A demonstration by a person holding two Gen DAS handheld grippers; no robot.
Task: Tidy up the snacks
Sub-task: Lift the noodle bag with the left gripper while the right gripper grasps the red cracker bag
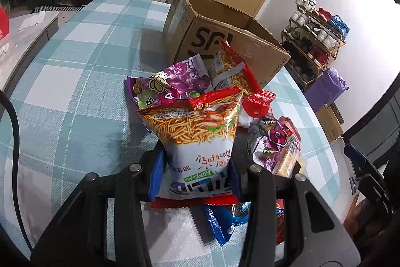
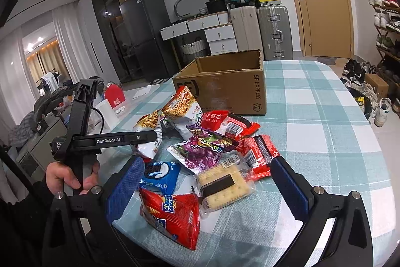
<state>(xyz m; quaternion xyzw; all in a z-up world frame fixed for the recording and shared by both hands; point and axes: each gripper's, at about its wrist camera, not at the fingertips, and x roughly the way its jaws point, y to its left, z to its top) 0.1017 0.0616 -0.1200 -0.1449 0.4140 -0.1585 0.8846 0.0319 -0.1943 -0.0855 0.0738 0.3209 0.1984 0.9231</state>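
My left gripper (image 1: 195, 174) is shut on a white and orange noodle snack bag (image 1: 200, 131), its blue pads pressing the bag's lower sides. The bag stands upright, just above the snack pile. An open cardboard box (image 1: 225, 41) is behind it. In the right wrist view the left gripper (image 2: 155, 135) holds that bag (image 2: 147, 128) at the pile's left, gripped by a hand (image 2: 72, 177). My right gripper (image 2: 206, 188) is open, with its jaws wide apart above a cracker pack (image 2: 222, 184) and a red chip bag (image 2: 172, 217), touching neither.
The pile on the checked tablecloth (image 2: 325, 129) holds a second noodle bag (image 2: 182, 106), a purple bag (image 2: 205, 152), a blue cookie pack (image 2: 160, 174) and red packets (image 2: 257, 154). The box (image 2: 225, 91) stands behind them. A shoe rack (image 1: 317, 41) is beyond the table's edge.
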